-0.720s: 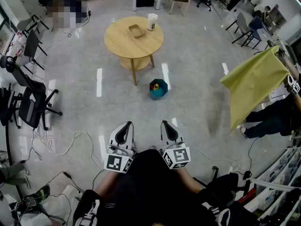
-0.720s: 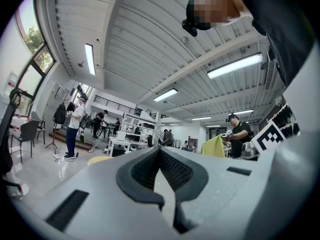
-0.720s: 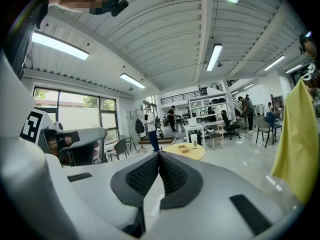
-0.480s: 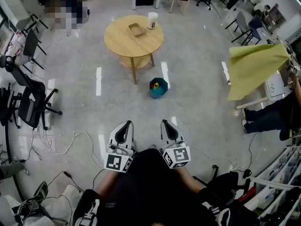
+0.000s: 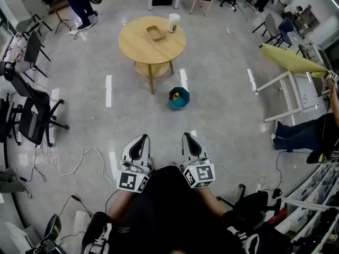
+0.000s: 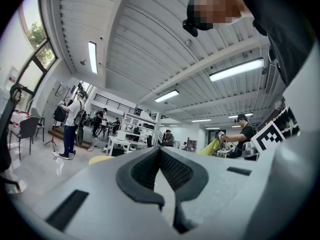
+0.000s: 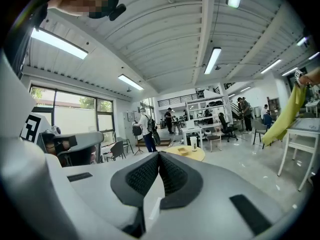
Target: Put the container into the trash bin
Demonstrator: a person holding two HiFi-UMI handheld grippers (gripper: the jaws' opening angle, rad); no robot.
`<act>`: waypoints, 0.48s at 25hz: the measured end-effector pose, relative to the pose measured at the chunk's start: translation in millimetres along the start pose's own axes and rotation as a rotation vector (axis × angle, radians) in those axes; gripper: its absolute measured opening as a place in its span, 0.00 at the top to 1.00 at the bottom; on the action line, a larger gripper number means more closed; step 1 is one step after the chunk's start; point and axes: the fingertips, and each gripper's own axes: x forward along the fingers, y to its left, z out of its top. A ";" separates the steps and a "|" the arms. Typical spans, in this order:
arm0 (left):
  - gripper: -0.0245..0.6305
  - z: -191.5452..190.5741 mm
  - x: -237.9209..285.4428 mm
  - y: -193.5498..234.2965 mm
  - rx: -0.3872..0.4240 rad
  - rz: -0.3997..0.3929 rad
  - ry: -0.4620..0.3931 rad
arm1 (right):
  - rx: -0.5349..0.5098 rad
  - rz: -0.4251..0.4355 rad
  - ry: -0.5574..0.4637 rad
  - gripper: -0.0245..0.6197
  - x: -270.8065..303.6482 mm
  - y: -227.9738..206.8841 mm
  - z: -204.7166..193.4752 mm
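Note:
A shallow brown container lies on a round wooden table far ahead, beside a white cup. On the floor in front of the table stands a teal trash bin with something yellow and red inside. My left gripper and right gripper are side by side close to my body, well short of the bin, both shut and empty. The right gripper view looks past its closed jaws to the table, the container and the cup. In the left gripper view, the closed jaws hide most of the table.
Black office chairs stand at the left, and cables trail over the floor near my feet. At the right a person holds a yellow-green cloth over a white folding table. Another person walks at the far left.
The yellow-green cloth at the right has swung up and now lies flat over the white table. The person at the far left has walked on. Both grippers stay where they were.

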 end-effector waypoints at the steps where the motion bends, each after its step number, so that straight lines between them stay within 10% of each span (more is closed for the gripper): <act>1: 0.95 0.7 -1.2 5.0 -0.002 -0.002 -0.001 | 0.000 -0.009 -0.006 0.92 3.1 2.4 0.7; 12: 0.95 -11.2 -8.7 52.3 -0.010 -0.042 0.021 | 0.008 -0.076 0.004 0.92 35.4 25.1 -10.1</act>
